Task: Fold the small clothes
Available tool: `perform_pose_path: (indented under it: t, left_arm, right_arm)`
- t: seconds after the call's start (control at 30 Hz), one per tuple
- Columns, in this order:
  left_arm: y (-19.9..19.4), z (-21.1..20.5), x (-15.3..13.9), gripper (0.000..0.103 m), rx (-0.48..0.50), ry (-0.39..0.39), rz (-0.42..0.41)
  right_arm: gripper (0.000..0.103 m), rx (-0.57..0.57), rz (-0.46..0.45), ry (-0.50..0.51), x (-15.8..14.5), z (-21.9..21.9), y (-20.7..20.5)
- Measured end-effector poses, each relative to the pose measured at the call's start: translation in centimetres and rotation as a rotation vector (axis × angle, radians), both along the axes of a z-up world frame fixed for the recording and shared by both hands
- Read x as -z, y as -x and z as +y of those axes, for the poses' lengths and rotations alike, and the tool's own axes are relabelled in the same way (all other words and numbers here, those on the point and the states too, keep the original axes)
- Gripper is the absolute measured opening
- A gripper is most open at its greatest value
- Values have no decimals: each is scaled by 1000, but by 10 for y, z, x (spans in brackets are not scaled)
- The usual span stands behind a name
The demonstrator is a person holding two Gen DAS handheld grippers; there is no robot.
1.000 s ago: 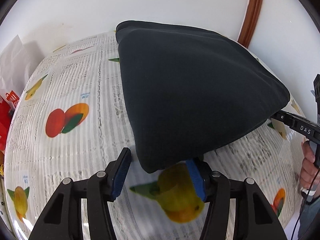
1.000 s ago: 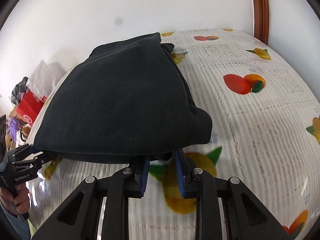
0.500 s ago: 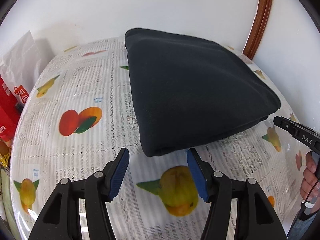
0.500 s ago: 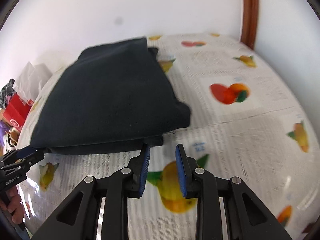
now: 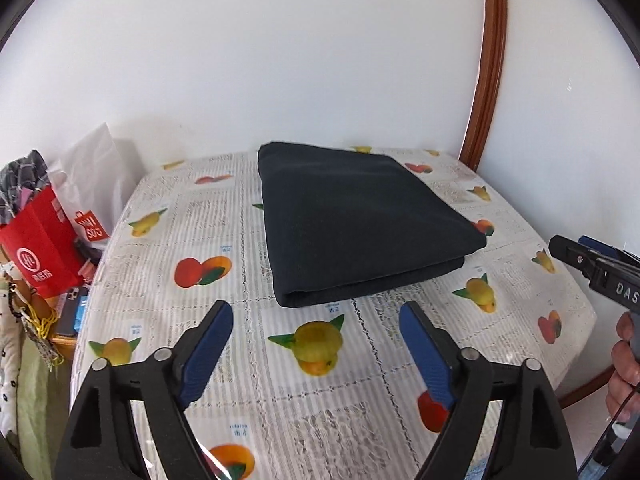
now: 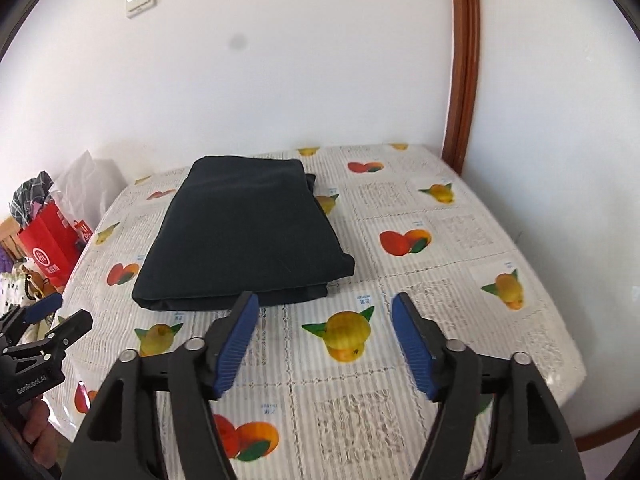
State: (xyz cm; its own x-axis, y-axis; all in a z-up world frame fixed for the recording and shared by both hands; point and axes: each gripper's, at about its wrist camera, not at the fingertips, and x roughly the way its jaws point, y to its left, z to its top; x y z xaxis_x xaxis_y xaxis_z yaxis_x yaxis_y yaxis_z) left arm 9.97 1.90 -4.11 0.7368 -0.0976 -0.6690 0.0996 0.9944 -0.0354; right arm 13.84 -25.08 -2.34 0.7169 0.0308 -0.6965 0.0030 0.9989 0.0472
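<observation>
The dark garment (image 5: 360, 220) lies folded flat on the worktop (image 5: 520, 320), just ahead of both tools. The left hand-held gripper (image 5: 316, 356) and right hand-held gripper (image 6: 324, 344) are opening with nothing between them, probably because the fold's done.

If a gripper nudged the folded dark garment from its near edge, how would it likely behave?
The folded dark garment is soft cloth in stacked layers, so it would probably bunch or unfold. On the glossy tablecloth it may slide. It lies flat, so it will not roll.
</observation>
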Motion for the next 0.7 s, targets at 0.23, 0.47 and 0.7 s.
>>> perform_pose_path:
  t: [0.23, 0.47, 0.7]
  left_arm:
    - [48, -4, -19, 95, -23, -11, -52]
    - [74, -11, -24, 95, 5, -16, -61]
    - [83, -15, -31, 95, -3, -31, -83]
  right_arm:
    - [100, 13, -74, 34, -19, 9, 58]
    - [103, 33, -123, 40, -36, 5, 101]
    - [103, 42, -137, 35, -45, 3, 116]
